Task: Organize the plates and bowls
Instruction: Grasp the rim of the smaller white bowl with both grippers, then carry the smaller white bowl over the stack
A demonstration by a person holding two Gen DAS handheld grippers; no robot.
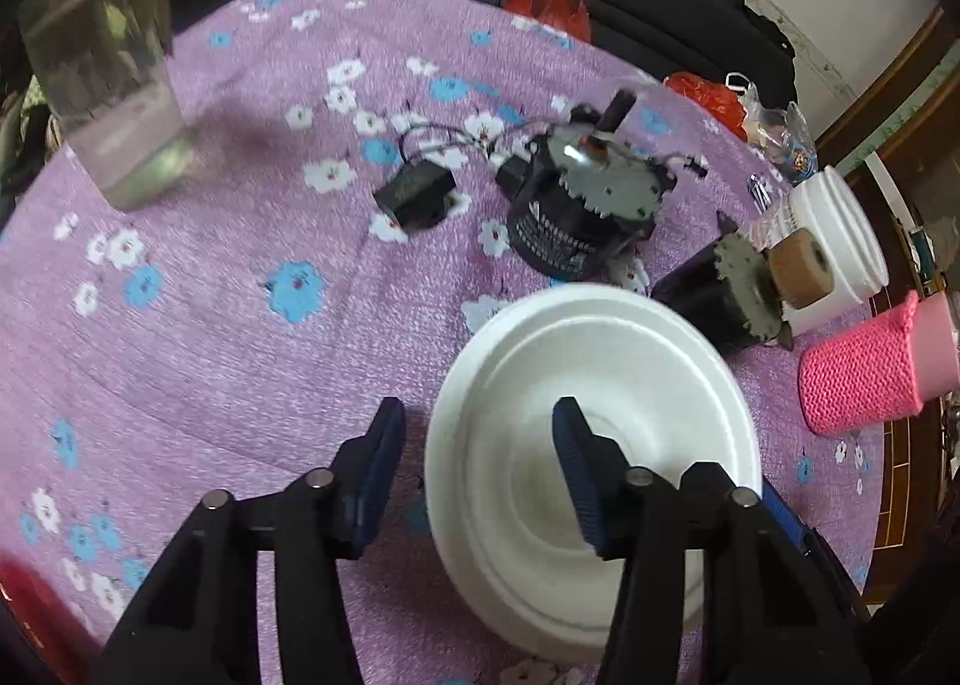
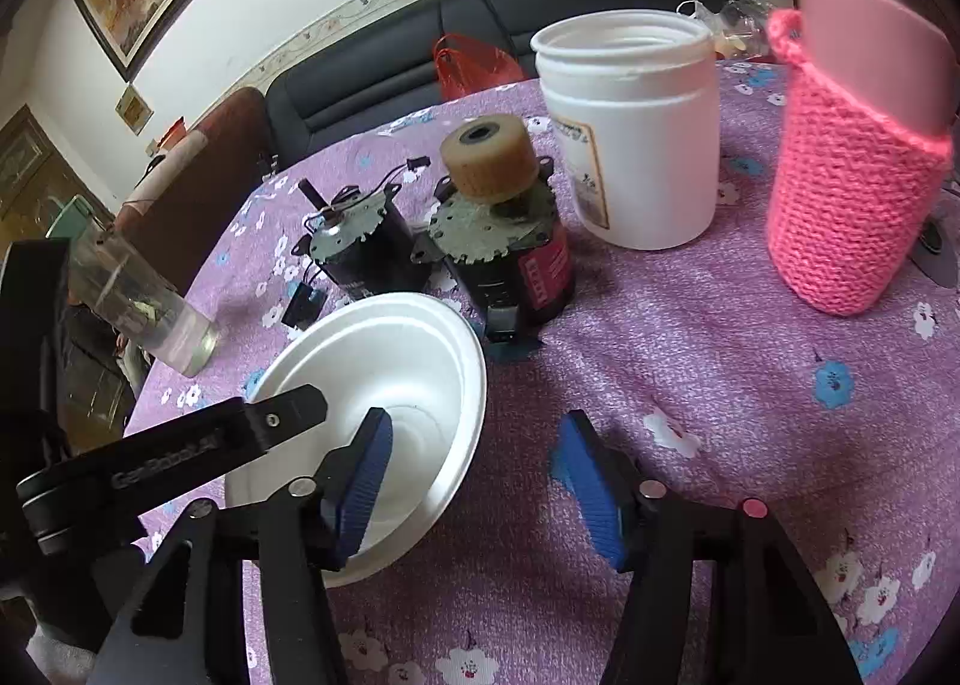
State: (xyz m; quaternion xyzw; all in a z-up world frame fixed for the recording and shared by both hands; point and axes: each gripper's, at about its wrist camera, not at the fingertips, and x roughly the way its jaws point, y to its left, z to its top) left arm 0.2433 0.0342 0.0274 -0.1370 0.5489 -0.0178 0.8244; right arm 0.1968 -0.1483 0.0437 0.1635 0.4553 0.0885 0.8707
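A white foam bowl [image 1: 594, 433] sits upright on the purple flowered tablecloth [image 1: 240, 325]. My left gripper [image 1: 477, 424] is open, its jaws straddling the bowl's left rim: the right finger is over the bowl's inside, the left finger outside over the cloth. In the right wrist view the same bowl [image 2: 408, 385] lies at lower left. My right gripper [image 2: 474, 439] is open, its jaws straddling the bowl's right rim. The left gripper's arm [image 2: 180, 463] reaches in over the bowl from the left. No plate is in view.
Two black motors with toothed metal plates [image 2: 360, 247] [image 2: 510, 259] stand just behind the bowl, one topped by a tan roller. A white plastic jar [image 2: 630, 126], a pink knit-sleeved cup [image 2: 852, 193] and a clear glass [image 2: 138, 301] stand around. A sofa lies beyond the table.
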